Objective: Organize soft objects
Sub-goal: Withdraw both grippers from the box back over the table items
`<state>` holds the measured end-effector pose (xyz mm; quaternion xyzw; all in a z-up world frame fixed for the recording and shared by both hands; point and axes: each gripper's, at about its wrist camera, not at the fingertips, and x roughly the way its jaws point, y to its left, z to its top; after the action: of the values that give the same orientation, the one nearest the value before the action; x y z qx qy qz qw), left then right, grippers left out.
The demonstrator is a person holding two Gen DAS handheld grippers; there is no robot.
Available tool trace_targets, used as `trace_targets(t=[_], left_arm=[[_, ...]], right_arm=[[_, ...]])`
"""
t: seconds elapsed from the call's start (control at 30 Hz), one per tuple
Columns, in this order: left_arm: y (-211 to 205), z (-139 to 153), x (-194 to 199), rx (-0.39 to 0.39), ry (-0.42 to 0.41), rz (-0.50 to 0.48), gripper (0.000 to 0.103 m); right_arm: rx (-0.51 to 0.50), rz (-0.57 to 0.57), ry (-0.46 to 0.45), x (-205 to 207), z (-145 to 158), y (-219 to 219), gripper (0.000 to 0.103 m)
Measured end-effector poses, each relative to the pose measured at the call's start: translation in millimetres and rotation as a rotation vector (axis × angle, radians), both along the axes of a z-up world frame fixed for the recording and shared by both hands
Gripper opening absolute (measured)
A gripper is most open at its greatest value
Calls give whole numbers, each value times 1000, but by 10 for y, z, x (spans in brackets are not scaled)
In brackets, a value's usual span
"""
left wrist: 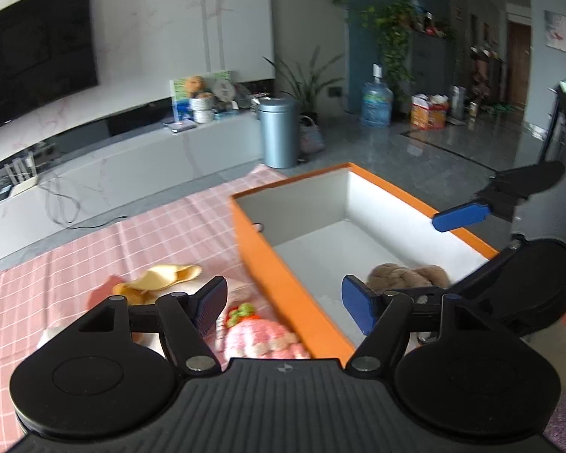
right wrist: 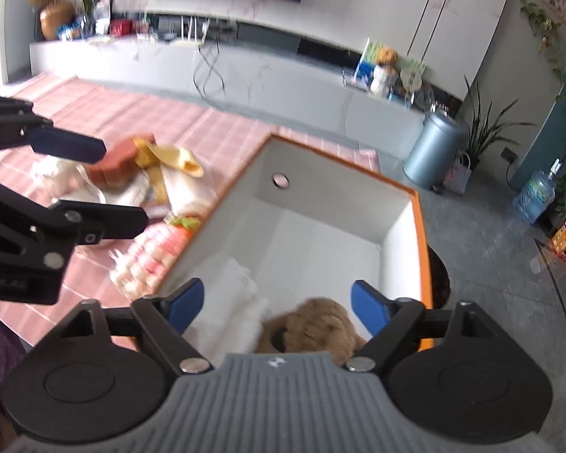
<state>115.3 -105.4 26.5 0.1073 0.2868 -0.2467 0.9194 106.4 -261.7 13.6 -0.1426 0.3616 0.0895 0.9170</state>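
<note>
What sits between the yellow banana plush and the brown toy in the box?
The orange box's near wall, plus a white plush inside, beside the brown toy. Banana plush lies outside on the tablecloth. Right wrist view shows it best.

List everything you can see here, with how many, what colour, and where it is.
Open cardboard box: one, orange outside, white inside, on the table.
Brown plush toy: one, inside the box, near end.
White fluffy cloth: one, inside the box, beside the plush.
Pink knitted strawberry toy: one, on the cloth left of the box.
Yellow banana-peel toy: one, further left.
Brown block-shaped toy: one, by the banana peel.
Pink checked tablecloth: one, covers the table.
Left tool: open, empty.
Right tool: open, above the box.
</note>
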Motion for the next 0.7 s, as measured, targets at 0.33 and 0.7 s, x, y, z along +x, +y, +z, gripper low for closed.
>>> trace_targets(t=[0.33, 0.7], left_arm=[[562, -54, -117, -120, -25, 131, 82], [1123, -215, -160, -189, 8, 238, 75]], right_arm=[[130, -45, -148, -192, -9, 359, 86], [57, 167, -207, -244, -176, 776, 77]])
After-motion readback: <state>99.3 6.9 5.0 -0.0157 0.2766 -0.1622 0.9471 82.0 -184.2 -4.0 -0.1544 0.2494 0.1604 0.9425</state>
